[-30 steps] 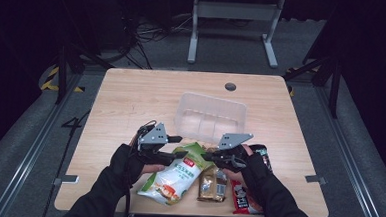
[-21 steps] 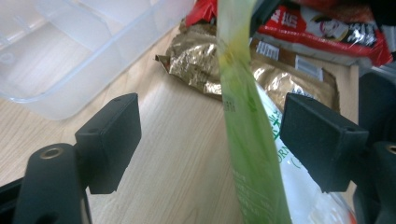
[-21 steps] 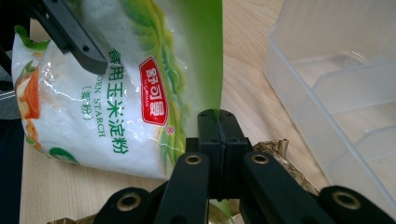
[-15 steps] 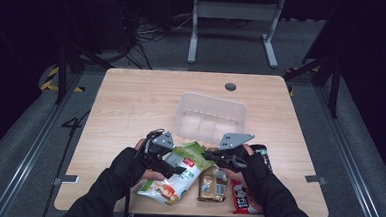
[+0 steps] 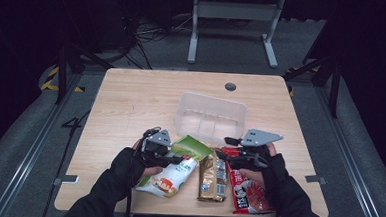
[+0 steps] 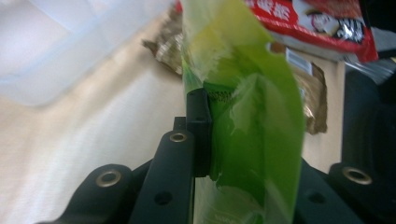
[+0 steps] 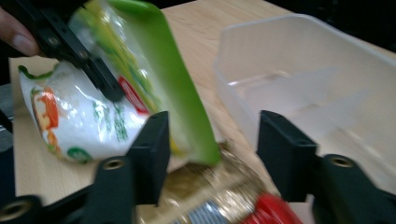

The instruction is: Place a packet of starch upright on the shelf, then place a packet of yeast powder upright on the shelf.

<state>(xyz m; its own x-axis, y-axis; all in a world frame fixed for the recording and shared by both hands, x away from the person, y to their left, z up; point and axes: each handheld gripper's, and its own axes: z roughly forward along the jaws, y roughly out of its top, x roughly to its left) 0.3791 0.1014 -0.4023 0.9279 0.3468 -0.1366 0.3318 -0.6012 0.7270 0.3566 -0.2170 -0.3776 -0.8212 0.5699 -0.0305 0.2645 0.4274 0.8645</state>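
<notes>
A green and white snack bag point(image 5: 173, 173) lies at the table's front, left of a gold packet point(image 5: 212, 178) and a red packet point(image 5: 247, 192). My left gripper point(image 5: 175, 158) is shut on the bag's green top edge. In the left gripper view the green bag point(image 6: 252, 126) is pinched against the one jaw that shows and hides the other. My right gripper point(image 5: 224, 157) stands open just right of it, over the gold packet's top. In the right gripper view its jaws point(image 7: 217, 135) frame the bag's raised green corner point(image 7: 187, 93) and the gold packet point(image 7: 210, 196).
A clear plastic container point(image 5: 210, 117) with dividers stands just behind the packets, near the table's middle; it is close on the right in the right gripper view point(image 7: 303, 70). A dark round hole point(image 5: 230, 86) marks the table's far side.
My left gripper has dropped a little toward the bag's green top and shut on it, and that end of the bag has tipped up. The right gripper has barely moved.
</notes>
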